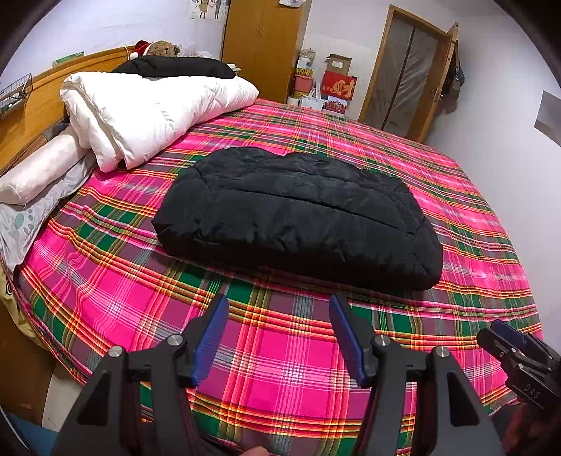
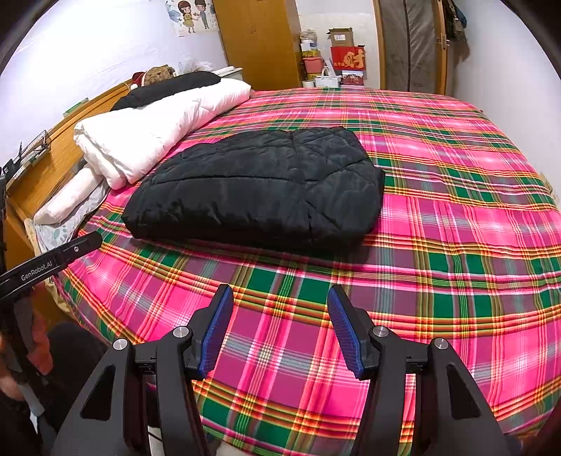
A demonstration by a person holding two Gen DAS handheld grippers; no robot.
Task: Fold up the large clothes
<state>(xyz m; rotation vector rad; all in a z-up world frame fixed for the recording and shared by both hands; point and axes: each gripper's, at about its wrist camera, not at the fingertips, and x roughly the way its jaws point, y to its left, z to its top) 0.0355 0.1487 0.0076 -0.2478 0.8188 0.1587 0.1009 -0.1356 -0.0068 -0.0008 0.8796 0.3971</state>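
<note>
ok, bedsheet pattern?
Plaid: pink with green, red and yellow stripes on the bedsheet. Right wrist view shows it best.

A home bedroom is shown: a large bed covered by a pink-green plaid sheet, a wooden headboard, a folded white duvet and pillows stacked at its head, a teddy bear placed behind them. A wooden wardrobe, a door, stacked boxes in the corner and cartoon pictures stuck to the wall are seen
</note>
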